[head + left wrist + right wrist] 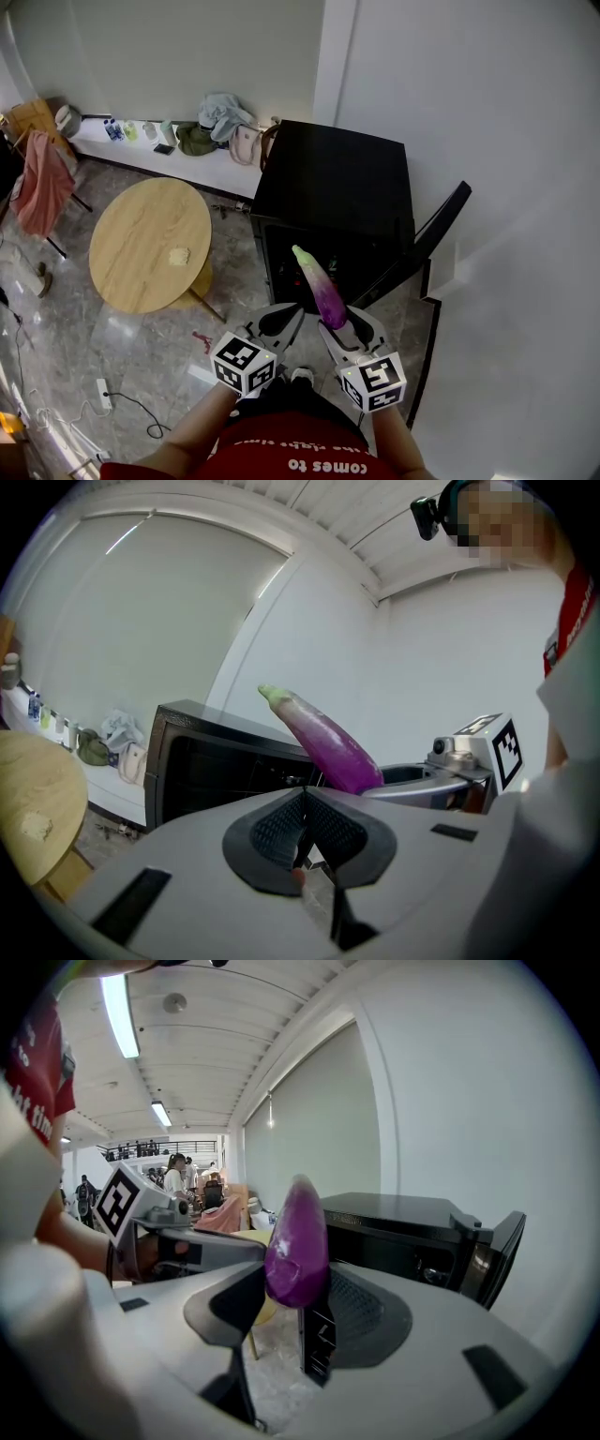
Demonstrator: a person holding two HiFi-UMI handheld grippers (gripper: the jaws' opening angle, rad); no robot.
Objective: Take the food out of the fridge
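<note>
A purple eggplant (321, 287) with a green stem end is held up in front of the small black fridge (333, 202), whose door (417, 246) hangs open to the right. My right gripper (336, 323) is shut on the eggplant's thick end (296, 1251). In the left gripper view the eggplant (323, 742) rises past the right gripper. My left gripper (284, 323) is just left of it, shut, with nothing between its pads (302, 829). The fridge's inside is dark and I cannot tell what it holds.
A round wooden table (150, 242) with a small pale item (178, 255) stands left of the fridge. A ledge (169, 150) with bags and bottles runs along the back wall. A power strip and cable (112, 398) lie on the marble floor. A white wall stands at the right.
</note>
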